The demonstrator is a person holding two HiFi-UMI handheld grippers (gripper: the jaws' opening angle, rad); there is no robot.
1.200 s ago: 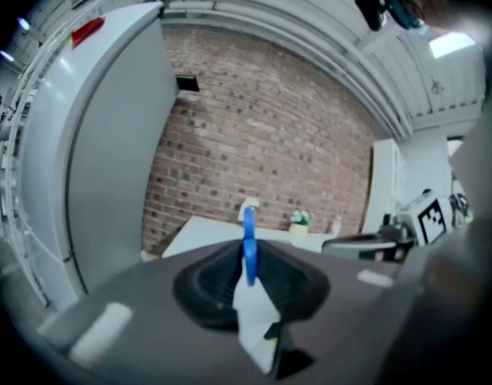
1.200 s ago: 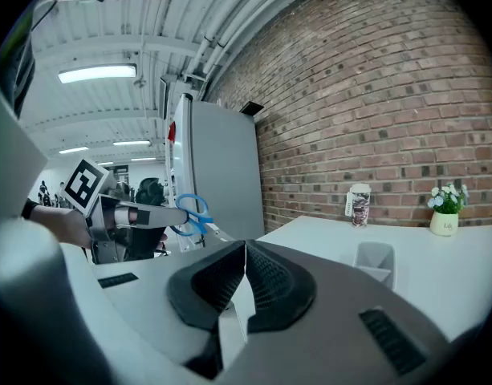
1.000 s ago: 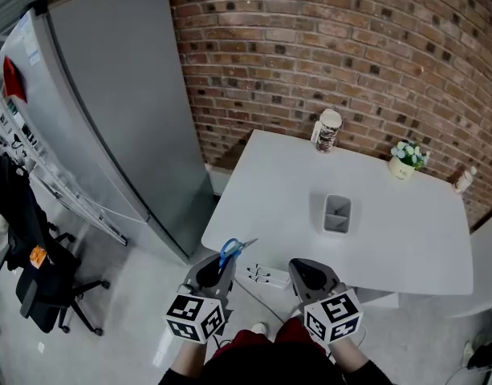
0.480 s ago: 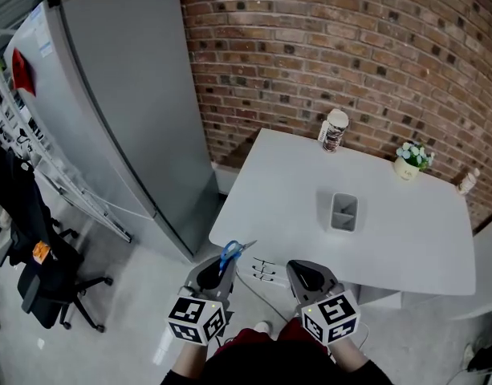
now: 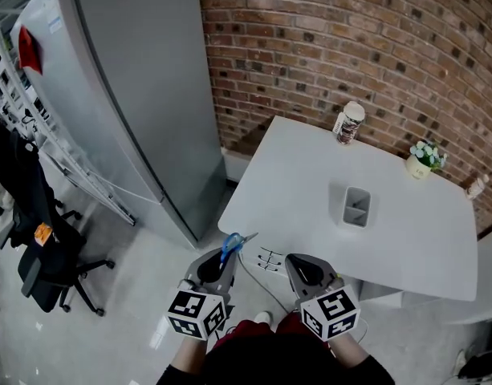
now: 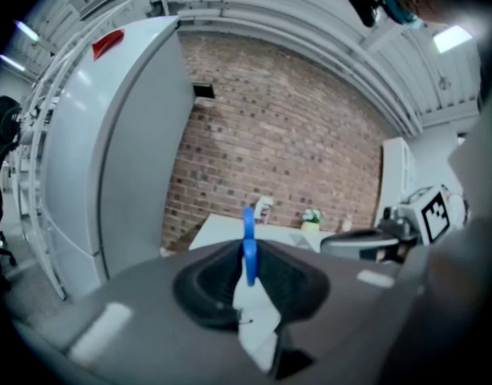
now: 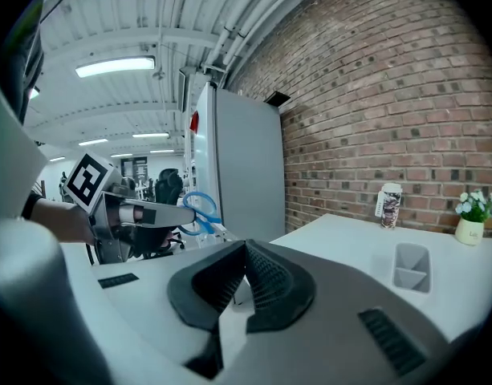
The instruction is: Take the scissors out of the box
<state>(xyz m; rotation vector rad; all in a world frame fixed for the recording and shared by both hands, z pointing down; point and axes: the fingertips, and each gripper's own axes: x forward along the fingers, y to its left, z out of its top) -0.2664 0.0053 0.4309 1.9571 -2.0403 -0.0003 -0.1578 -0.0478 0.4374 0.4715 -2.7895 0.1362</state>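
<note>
The blue-handled scissors (image 5: pixel 232 245) stick up out of my left gripper (image 5: pixel 226 258), which is shut on them; their blue loop (image 6: pixel 249 244) stands on edge between the dark pads. The left gripper is below the table's near-left corner, over the floor. The grey box (image 5: pixel 356 207) stands in the middle of the white table (image 5: pixel 294 183), well away from both grippers. My right gripper (image 5: pixel 299 269) is beside the left one, shut with nothing in it. From the right gripper view the scissors (image 7: pixel 199 212) show to the left and the box (image 7: pixel 410 265) to the right.
A cup (image 5: pixel 350 123), a small flower pot (image 5: pixel 423 160) and a little bottle (image 5: pixel 473 186) stand along the table's far edge by the brick wall. A tall grey fridge (image 5: pixel 125 95) is on the left, an office chair (image 5: pixel 45 263) beyond it. A power strip (image 5: pixel 270 259) lies on the floor.
Both grippers, the left still holding the scissors, have drawn back a little from the table's near edge. The head view has swung left, so the table sits further right.
</note>
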